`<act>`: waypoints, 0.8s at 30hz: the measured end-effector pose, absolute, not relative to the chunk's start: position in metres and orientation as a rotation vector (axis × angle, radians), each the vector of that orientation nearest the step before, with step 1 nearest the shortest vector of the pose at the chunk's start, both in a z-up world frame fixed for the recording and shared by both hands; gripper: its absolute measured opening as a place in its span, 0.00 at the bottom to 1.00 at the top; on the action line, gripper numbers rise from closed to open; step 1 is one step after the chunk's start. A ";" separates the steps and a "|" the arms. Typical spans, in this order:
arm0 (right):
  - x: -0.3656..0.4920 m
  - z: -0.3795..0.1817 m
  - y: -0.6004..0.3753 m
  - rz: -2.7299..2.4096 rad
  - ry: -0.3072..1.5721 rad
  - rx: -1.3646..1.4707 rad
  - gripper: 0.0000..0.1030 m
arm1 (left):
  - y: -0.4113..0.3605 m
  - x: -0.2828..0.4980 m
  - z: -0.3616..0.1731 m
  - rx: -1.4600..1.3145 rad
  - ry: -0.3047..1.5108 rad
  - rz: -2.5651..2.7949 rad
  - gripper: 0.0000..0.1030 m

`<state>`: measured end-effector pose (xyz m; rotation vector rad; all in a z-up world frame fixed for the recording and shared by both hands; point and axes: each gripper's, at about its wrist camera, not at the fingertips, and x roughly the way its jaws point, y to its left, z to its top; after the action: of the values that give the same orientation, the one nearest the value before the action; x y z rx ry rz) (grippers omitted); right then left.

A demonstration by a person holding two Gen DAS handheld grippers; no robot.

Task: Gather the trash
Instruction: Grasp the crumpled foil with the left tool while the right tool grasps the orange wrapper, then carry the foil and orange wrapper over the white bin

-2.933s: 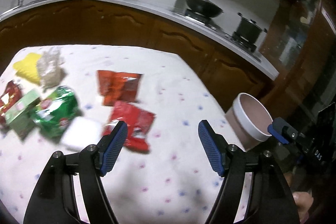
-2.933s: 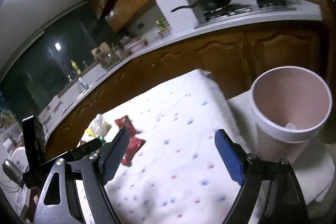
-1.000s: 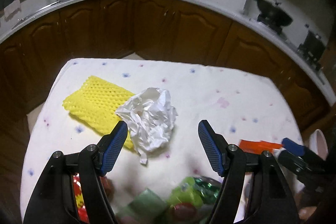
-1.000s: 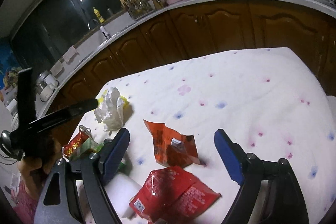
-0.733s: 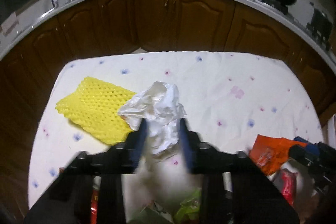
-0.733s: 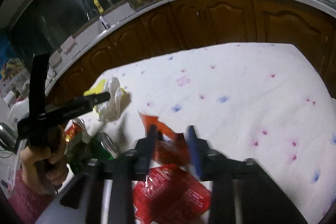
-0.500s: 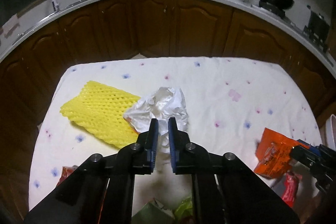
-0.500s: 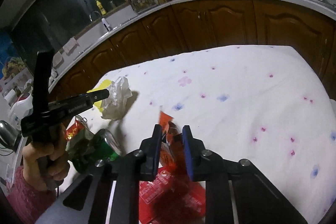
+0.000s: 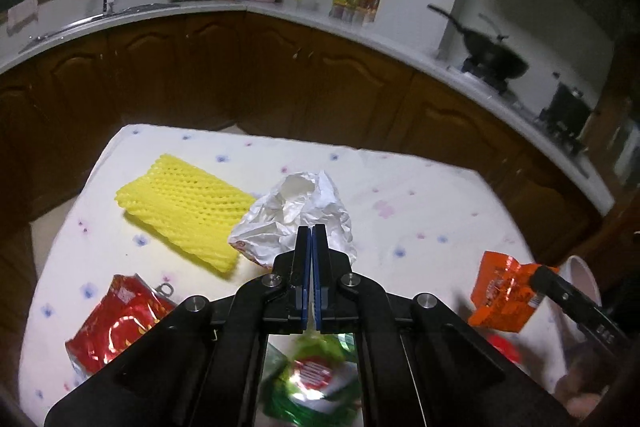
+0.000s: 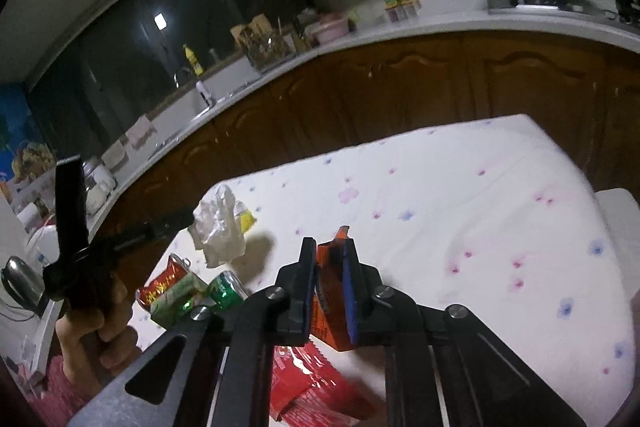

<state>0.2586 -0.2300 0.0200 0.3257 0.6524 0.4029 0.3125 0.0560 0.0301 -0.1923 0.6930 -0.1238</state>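
Both pairs of fingers were pressed together on trash: the left gripper (image 9: 311, 233) pinched an edge of the crumpled white plastic bag (image 9: 296, 213), and the right gripper (image 10: 329, 259) clamped the orange snack wrapper (image 10: 334, 291) upright between its blue pads. In the right wrist view the bag hung off the cloth from the left gripper, and the left wrist view showed the orange wrapper also lifted clear.

By my reading the task was only partly done. Left on the flowered tablecloth (image 9: 420, 195) were the yellow foam net (image 9: 182, 205), a red foil packet (image 9: 116, 323), a green packet (image 9: 316, 379), blurred beneath the left gripper, and a red packet (image 10: 312, 383) under the right gripper.

A pale bin rim (image 9: 580, 271) showed just past the table's right edge, behind the right gripper, likely the drop point. The cloth's far and right parts lay bare, giving open room, while dark cabinets (image 9: 280, 75) stood close beyond the far edge.
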 end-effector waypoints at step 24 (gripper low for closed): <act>0.168 0.051 -0.323 0.223 0.495 0.406 0.12 | -0.085 0.228 0.063 -0.165 0.641 -0.432 0.00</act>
<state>0.1683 -0.3229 0.0515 0.4059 0.4951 0.2235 0.2281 -0.0849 0.0635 -0.1648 0.6412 -0.4322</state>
